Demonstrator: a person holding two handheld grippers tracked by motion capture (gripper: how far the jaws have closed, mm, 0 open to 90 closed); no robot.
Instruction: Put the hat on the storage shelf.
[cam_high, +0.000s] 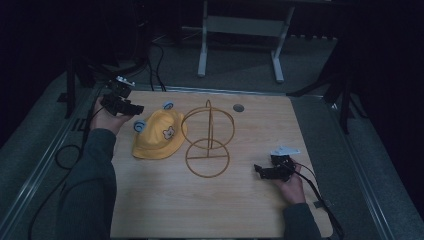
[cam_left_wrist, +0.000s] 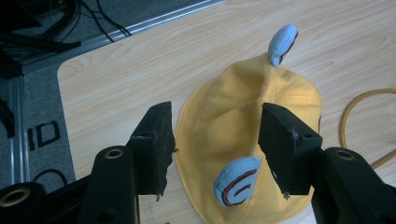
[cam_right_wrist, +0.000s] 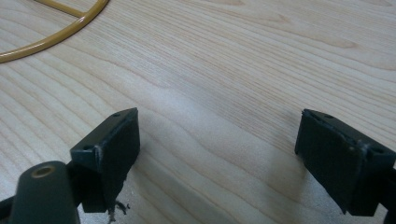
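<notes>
The left gripper (cam_left_wrist: 215, 140) hangs wide open and empty over the yellow hat (cam_left_wrist: 243, 135), which lies flat beside the wire stand (cam_high: 209, 140). The right gripper (cam_right_wrist: 217, 158) idles, agape over bare table (cam_right_wrist: 243, 70). Likely next: descend, pinch the crown.

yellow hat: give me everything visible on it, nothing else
The yellow hat is a soft fabric bucket hat lying brim-down on the wooden table, slightly rumpled. Two pale blue padded ears with dark swirl stitching stick out of it, and a small bear-face patch sits on the side facing the wire stand, whose ring the brim seems to meet. The left gripper hovers open above it; no contact shows.
</notes>
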